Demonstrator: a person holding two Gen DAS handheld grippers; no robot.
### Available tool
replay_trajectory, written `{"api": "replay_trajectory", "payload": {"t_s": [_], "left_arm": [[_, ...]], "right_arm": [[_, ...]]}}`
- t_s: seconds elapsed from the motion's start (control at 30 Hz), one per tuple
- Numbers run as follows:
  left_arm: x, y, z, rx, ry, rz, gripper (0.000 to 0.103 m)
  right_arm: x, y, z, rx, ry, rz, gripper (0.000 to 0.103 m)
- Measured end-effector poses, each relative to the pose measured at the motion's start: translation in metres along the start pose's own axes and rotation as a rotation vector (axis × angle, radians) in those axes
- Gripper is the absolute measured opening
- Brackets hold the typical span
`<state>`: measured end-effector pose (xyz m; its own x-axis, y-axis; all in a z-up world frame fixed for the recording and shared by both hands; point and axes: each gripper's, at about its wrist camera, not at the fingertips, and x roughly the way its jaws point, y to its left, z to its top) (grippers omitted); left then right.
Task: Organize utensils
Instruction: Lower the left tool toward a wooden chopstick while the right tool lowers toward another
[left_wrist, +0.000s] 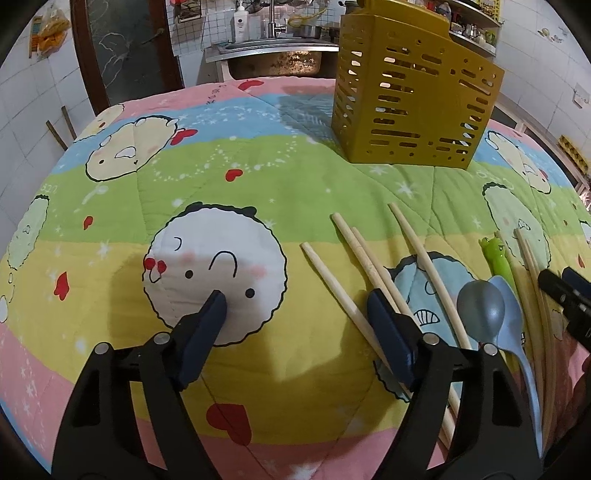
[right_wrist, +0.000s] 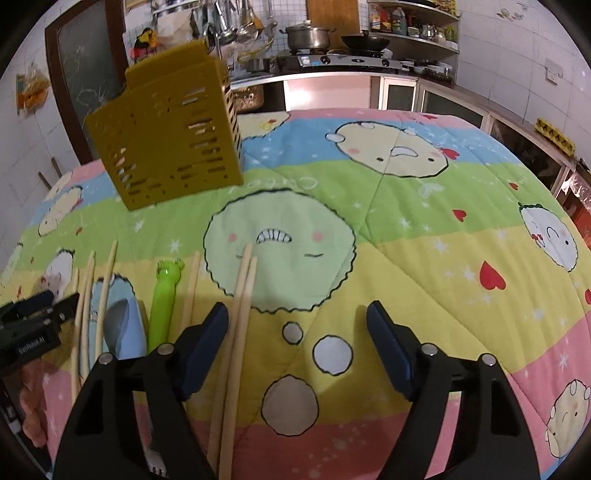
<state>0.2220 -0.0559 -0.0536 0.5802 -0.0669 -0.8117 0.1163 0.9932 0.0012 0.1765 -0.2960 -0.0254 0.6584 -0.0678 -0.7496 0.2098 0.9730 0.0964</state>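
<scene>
Left claw (left_wrist: 295, 306) is nearest: jaws apart, nothing gripped, its right pad just over the chopsticks (left_wrist: 354, 295) on the quilt-covered counter (left_wrist: 258, 177), prob. lining up a pick. Right claw (right_wrist: 297, 317) likewise gapes empty; a chopstick pair (right_wrist: 240, 314) runs by its left pad. Spoons (left_wrist: 487, 306) and a green-handled utensil (right_wrist: 162, 299) lie between the two. Yellow slotted holder (left_wrist: 413, 99) stands upright further back, away from the utensils; its inside isn't visible. Handle ends are cut off under the claws.
</scene>
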Motion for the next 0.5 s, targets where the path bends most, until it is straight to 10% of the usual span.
{"api": "replay_trajectory", "payload": {"t_s": [0.5], "left_arm": [[-0.0005, -0.0012, -0.0036, 0.013, -0.013, 0.012, 0.077]], "right_arm": [[0.0021, -0.0057, -0.0051, 0.012, -0.008, -0.013, 0.068]]}}
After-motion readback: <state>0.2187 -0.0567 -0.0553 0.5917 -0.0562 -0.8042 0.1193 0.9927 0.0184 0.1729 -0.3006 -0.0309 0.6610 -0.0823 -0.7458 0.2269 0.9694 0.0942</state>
